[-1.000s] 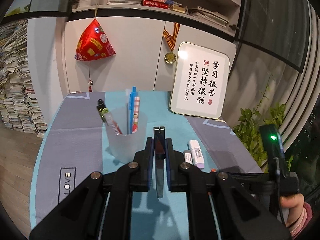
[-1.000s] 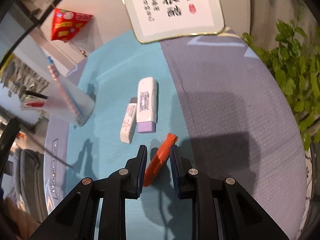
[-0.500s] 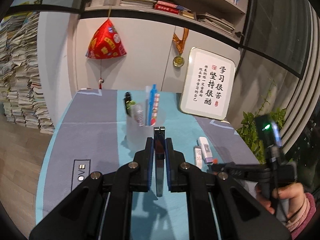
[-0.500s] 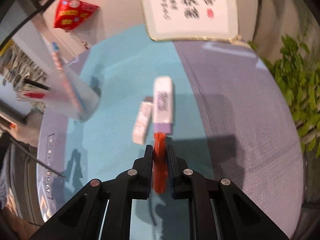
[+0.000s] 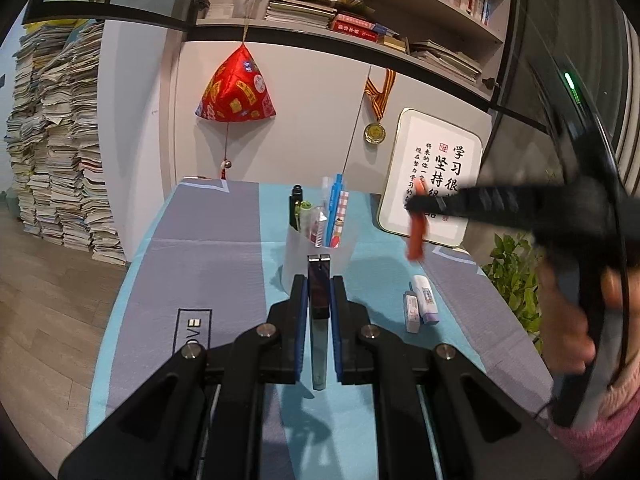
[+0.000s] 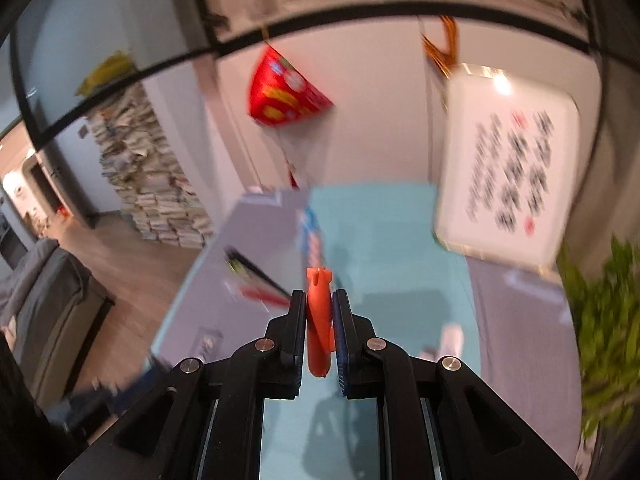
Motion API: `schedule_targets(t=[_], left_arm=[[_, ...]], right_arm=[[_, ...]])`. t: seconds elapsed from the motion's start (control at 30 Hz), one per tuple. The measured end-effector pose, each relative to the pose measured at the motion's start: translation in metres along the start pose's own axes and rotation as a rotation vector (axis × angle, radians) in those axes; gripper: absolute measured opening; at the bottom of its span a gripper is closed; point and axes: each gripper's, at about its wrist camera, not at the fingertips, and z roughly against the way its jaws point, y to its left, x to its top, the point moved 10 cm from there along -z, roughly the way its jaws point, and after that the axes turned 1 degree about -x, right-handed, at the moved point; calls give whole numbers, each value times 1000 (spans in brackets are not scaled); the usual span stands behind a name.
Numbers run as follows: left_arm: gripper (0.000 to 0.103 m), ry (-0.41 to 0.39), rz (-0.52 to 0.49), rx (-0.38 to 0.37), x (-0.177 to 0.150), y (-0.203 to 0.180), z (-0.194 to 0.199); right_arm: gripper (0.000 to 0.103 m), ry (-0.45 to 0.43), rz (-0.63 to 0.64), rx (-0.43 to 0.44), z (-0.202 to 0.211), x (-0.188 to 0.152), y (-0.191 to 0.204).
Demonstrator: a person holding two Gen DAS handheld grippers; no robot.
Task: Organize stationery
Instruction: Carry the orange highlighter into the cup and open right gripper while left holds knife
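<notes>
While right claw (image 6: 319,312) grips orange pen (image 6: 318,320) aloft | left claw (image 5: 319,280) clenched on dark strip (image 5: 319,320) | pen cup (image 5: 316,256) ahead | 2 erasers (image 5: 420,304) on surface (image 5: 224,264)

A red cloth pyramid ornament (image 5: 236,88) hangs on the white cabinet front, with a gold medal (image 5: 375,133) beside it. A framed calligraphy board (image 5: 434,184) leans at the worktop's (image 5: 208,264) far edge. Paper stacks (image 5: 60,140) tower at left; a leafy plant (image 5: 516,276) stands at right.
</notes>
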Motion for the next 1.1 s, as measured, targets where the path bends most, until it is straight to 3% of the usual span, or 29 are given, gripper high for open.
schedule_targets(t=[0.23,0.63,1.1], left_arm=[[9,-24,13,31,1,14,12],[9,-11,23,25,-2,21,6],[9,5,22,19,-4,17,2]], right_arm=[[14,-59,55,-39,-32,36,19],[14,-2,17,-54,-74,15,4],[14,46,-11,-40,-81,-6,-7]])
